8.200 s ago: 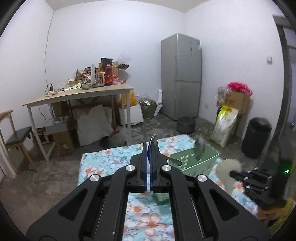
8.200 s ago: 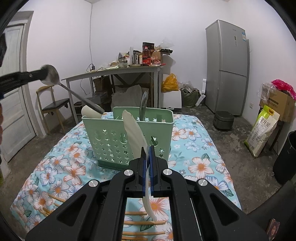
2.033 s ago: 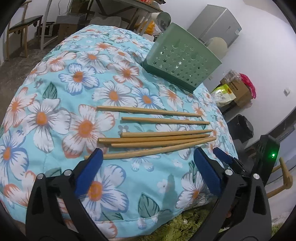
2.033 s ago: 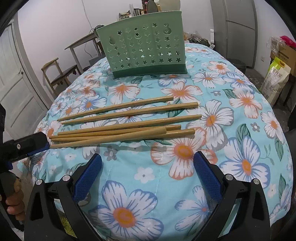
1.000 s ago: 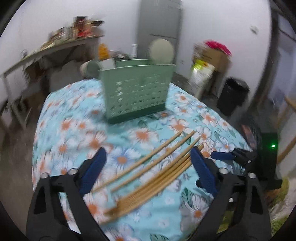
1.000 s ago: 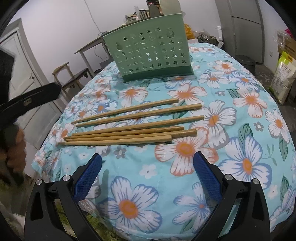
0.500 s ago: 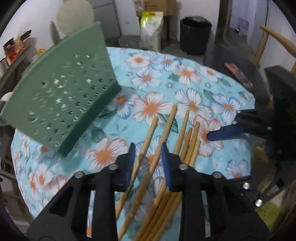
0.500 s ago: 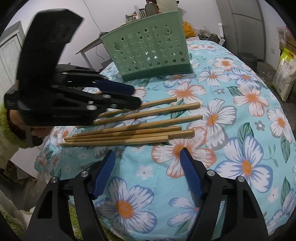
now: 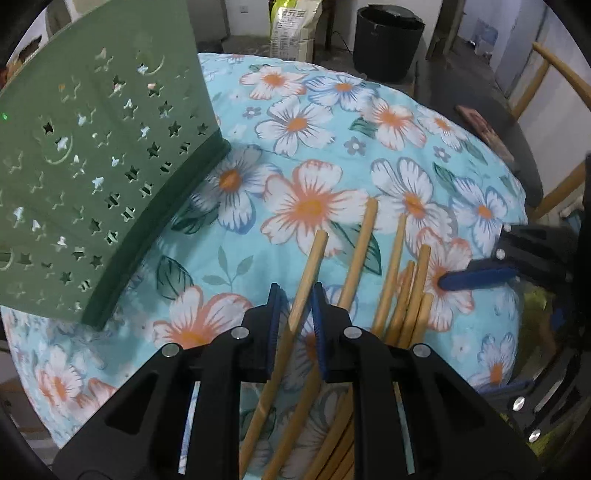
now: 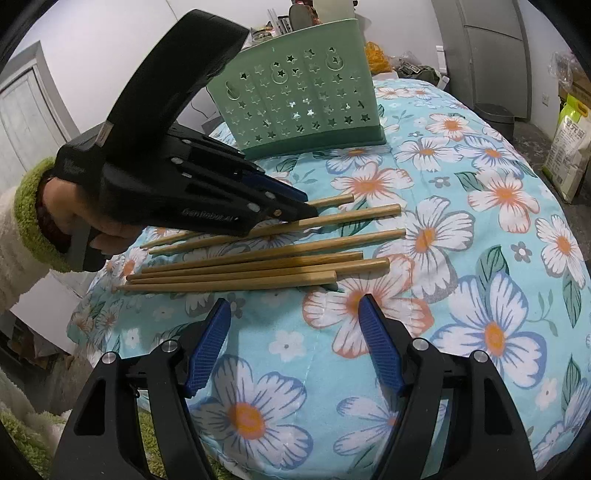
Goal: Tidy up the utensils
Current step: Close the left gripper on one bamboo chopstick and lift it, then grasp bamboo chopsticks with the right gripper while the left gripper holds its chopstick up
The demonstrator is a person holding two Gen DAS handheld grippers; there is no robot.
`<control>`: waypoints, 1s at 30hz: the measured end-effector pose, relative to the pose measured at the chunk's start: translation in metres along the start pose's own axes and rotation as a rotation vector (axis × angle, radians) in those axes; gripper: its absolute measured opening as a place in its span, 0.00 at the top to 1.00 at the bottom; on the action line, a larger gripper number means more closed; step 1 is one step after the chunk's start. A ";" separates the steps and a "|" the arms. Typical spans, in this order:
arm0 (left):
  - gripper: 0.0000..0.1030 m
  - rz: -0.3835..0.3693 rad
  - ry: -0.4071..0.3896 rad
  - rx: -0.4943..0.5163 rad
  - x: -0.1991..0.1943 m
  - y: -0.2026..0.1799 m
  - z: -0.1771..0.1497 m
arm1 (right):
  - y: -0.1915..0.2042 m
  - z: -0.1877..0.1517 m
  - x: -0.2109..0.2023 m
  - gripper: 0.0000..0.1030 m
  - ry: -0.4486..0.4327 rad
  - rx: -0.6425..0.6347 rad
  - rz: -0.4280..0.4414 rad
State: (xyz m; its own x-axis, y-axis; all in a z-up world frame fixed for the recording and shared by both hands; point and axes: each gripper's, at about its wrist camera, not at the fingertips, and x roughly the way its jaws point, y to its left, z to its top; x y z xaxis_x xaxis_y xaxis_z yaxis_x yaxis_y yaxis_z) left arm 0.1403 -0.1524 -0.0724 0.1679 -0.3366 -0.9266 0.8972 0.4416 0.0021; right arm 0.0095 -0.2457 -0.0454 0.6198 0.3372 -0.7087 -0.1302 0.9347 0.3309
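Several wooden chopsticks lie side by side on the floral cloth. My left gripper is down over the far end of the row, its blue pads narrowed around one chopstick with a small gap on each side; it also shows in the right wrist view. My right gripper is open and empty, just in front of the nearest chopstick. The green perforated utensil basket stands behind the chopsticks, holding spoons; it also shows in the left wrist view.
The floral-covered table drops off at its edges. A black bin, a feed bag and a wooden chair stand on the floor beyond. A fridge is at the back.
My left gripper has swung over the chopsticks, come down and narrowed its jaws around one. My right gripper has narrowed somewhat and stayed in front of the row.
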 end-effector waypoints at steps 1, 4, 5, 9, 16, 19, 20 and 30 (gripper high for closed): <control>0.85 -0.008 0.002 -0.011 0.001 0.002 0.002 | 0.000 0.000 0.000 0.33 0.000 0.000 -0.001; 0.89 -0.005 -0.005 -0.034 0.002 0.004 0.001 | 0.000 0.001 0.001 0.35 0.000 0.003 -0.004; 0.90 0.003 -0.009 -0.038 0.002 0.003 0.000 | -0.001 0.001 0.001 0.37 -0.001 0.006 -0.005; 0.93 0.048 -0.030 -0.038 -0.007 0.002 -0.002 | -0.004 0.001 0.001 0.39 -0.003 0.014 -0.002; 0.95 0.127 -0.126 -0.066 -0.053 0.008 -0.008 | -0.009 0.000 -0.001 0.44 -0.012 0.033 0.000; 0.95 0.166 -0.180 -0.092 -0.076 0.009 -0.013 | -0.011 0.000 -0.002 0.48 -0.013 0.043 -0.004; 0.95 0.181 -0.197 -0.100 -0.083 0.009 -0.013 | -0.012 0.001 -0.002 0.51 -0.012 0.045 -0.005; 0.95 0.333 -0.424 -0.267 -0.165 0.021 -0.044 | -0.024 0.030 -0.032 0.62 -0.102 0.070 0.002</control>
State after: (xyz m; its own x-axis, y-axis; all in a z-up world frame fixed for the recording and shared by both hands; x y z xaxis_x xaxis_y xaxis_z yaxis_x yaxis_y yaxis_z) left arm 0.1133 -0.0507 0.0635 0.6202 -0.4224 -0.6610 0.6438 0.7556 0.1211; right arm 0.0165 -0.2825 -0.0121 0.6955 0.3228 -0.6419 -0.0794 0.9224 0.3779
